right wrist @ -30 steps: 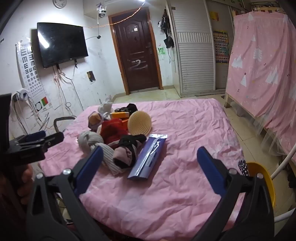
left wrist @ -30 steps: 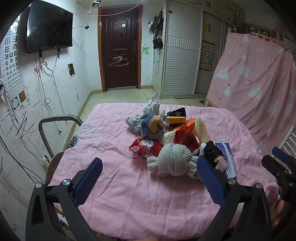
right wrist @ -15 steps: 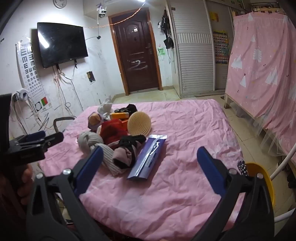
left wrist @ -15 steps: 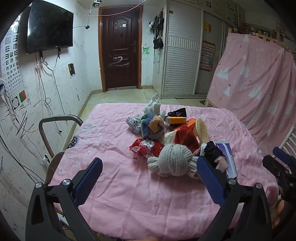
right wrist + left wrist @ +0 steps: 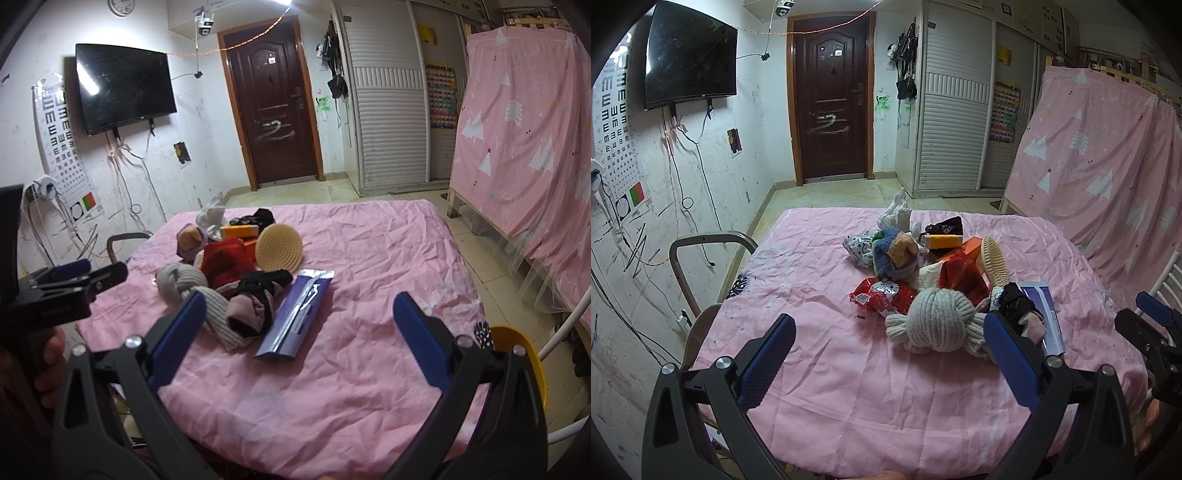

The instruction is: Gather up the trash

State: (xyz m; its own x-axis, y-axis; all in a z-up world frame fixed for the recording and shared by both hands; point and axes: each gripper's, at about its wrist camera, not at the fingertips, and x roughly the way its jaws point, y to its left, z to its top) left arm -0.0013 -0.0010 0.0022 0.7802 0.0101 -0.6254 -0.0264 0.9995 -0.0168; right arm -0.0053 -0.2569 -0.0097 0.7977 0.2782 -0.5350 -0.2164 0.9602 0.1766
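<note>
Hovering at the near edge of the pink-covered table (image 5: 827,406), the left gripper (image 5: 886,363) has its blue jaws spread wide with nothing between them, and the right gripper (image 5: 295,339) is just as wide and just as empty. Against the frames of a second ago almost nothing has changed: both tools sit in the same place relative to the pile, with only a faint drift of view, so I judge that collecting has not begun and the person is choosing a first target.

Taking the grey knitted hat (image 5: 940,325) as landmark, it lies nearest the left gripper, well short of its jaws. Just left of the hat and touching it is a red printed wrapper (image 5: 882,299), which looks like real trash. To the hat's right sit dark and pink socks (image 5: 255,306), and beyond them the purple toothpaste box (image 5: 299,314), the thing nearest the right gripper. Behind the hat come a red cloth (image 5: 960,275), a round bristle brush (image 5: 279,247) and an orange tube (image 5: 942,242). Farthest back stands crumpled white tissue (image 5: 895,214), another likely piece of trash. No bin is clearly visible; a yellow rim (image 5: 517,343) shows off the table's right edge.
</note>
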